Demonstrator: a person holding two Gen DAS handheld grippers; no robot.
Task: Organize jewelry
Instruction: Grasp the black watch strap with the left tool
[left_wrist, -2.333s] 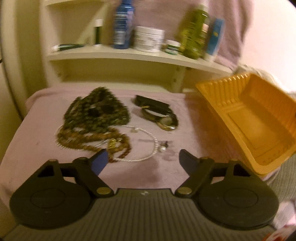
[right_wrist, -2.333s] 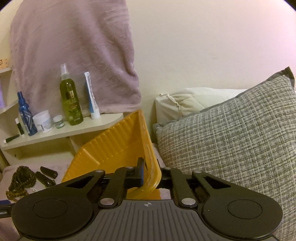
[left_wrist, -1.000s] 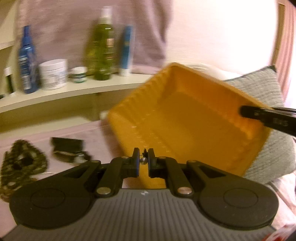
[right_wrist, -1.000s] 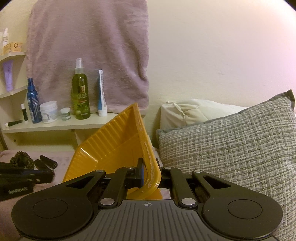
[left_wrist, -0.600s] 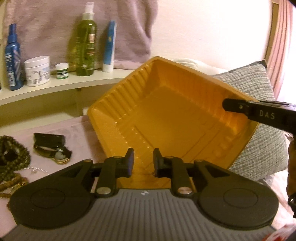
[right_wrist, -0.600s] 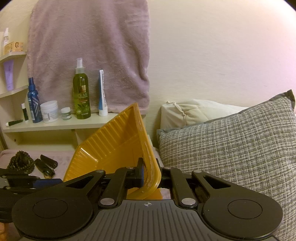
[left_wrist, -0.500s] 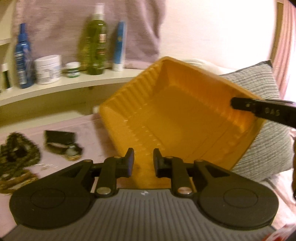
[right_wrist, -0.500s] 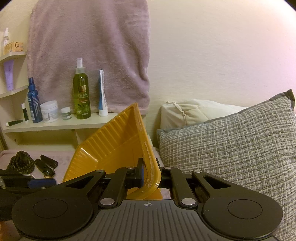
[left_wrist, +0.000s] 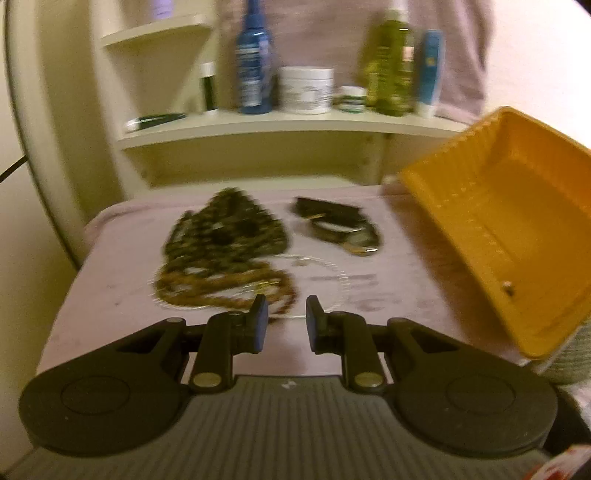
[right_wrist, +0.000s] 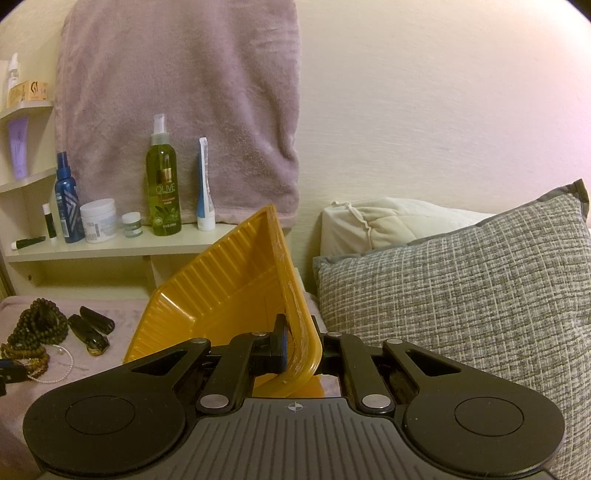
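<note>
The left gripper (left_wrist: 283, 319) has its fingers (left_wrist: 258, 320) slightly apart with nothing between them; they touch nothing. Just beyond the fingertips, on the pink cloth-covered bench (left_wrist: 110, 258), lies a thin white bead string (left_wrist: 341, 284) looped around a brown bead necklace (left_wrist: 225, 286). Farther out from the fingers sits a heap of dark beads (left_wrist: 227, 229), and to its right a dark-strapped watch (left_wrist: 338, 225). All of this is blurred.

The right gripper (right_wrist: 301, 345) has its fingers (right_wrist: 279, 343) clamped tight on the near rim of a yellow tray (right_wrist: 225, 295), which tilts steeply with its open side facing the left gripper. In the left wrist view a small earring (left_wrist: 508, 288) rests inside the tray (left_wrist: 509, 221), near its lower wall, well to the right of the left fingertips.
</note>
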